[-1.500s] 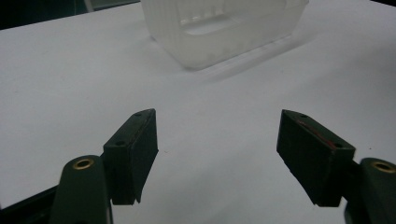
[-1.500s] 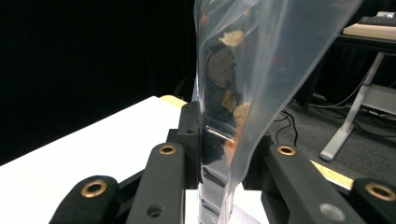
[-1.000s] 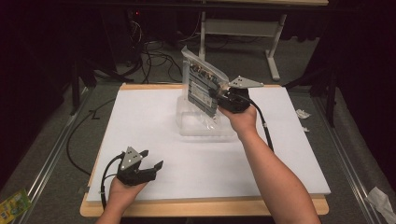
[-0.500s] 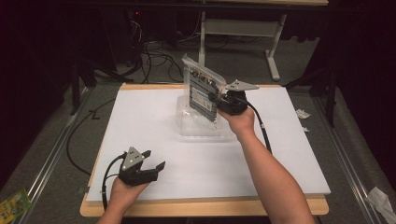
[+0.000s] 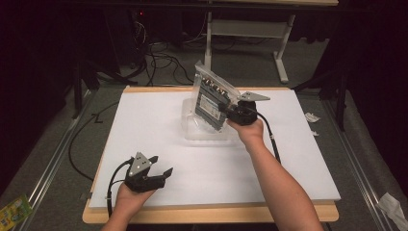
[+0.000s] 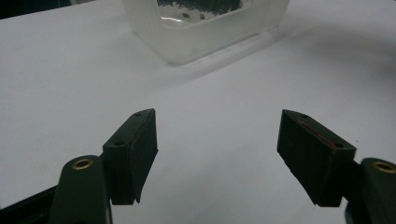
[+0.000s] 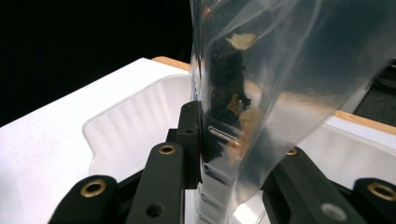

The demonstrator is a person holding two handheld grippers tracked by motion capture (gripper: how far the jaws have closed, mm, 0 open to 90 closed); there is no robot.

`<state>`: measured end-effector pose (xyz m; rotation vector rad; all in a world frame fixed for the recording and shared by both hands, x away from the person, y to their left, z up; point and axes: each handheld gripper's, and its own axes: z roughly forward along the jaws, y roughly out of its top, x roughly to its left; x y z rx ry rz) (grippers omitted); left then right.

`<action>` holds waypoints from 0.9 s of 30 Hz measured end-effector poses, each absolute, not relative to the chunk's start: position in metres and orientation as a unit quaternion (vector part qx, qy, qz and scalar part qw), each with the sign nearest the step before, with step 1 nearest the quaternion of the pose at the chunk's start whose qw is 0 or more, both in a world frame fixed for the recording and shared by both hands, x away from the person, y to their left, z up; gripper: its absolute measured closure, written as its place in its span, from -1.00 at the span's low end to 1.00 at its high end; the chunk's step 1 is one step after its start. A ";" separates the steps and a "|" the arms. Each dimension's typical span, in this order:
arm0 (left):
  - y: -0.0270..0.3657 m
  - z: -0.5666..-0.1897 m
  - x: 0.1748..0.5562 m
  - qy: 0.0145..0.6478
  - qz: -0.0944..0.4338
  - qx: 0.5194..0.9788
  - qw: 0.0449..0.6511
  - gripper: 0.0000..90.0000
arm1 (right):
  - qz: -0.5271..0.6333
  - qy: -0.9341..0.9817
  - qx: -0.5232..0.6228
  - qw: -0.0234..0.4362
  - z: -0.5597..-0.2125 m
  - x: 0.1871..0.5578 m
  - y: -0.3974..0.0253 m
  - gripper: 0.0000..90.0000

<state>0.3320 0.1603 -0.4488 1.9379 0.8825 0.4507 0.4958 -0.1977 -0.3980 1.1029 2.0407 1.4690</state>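
A flat electronic part sealed in a clear plastic bag (image 5: 211, 100) stands tilted above a translucent plastic tray (image 5: 192, 131) in the middle of the white table. My right gripper (image 5: 226, 111) is shut on the bag's right edge. In the right gripper view the bag (image 7: 261, 88) rises between the two black jaws, over the tray (image 7: 126, 126). My left gripper (image 5: 161, 166) rests low near the front left of the table, open and holding nothing. In the left gripper view the tray (image 6: 205, 23) lies ahead, well beyond the open gripper (image 6: 217, 140).
The white board (image 5: 144, 125) lies on a wooden table (image 5: 211, 214). Cables (image 5: 159, 53) and a desk frame (image 5: 284, 53) sit on the floor beyond the far edge. Scraps of paper (image 5: 310, 117) lie on the floor at the right, and a green packet (image 5: 14, 209) at the front left.
The right gripper has tipped the bagged part a little more upright over the tray. The left gripper has stayed where it was, still open.
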 end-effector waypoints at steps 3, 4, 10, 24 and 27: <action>0.161 -0.449 0.332 0.359 0.182 0.788 0.465 -0.34 | 0.523 0.728 0.397 0.197 -0.398 0.496 -0.198 0.66; 0.161 -0.449 0.332 0.359 0.182 0.788 0.465 -0.34 | 0.523 0.727 0.398 0.197 -0.397 0.496 -0.198 0.65; 0.161 -0.449 0.333 0.360 0.182 0.788 0.466 -0.34 | 0.521 0.725 0.404 0.201 -0.397 0.497 -0.198 0.49; 0.161 -0.449 0.334 0.355 0.180 0.791 0.464 -0.34 | 0.536 0.705 0.421 0.197 -0.386 0.498 -0.207 -0.44; 0.160 -0.449 0.333 0.355 0.181 0.791 0.465 -0.34 | 0.533 0.706 0.421 0.199 -0.383 0.496 -0.210 -0.49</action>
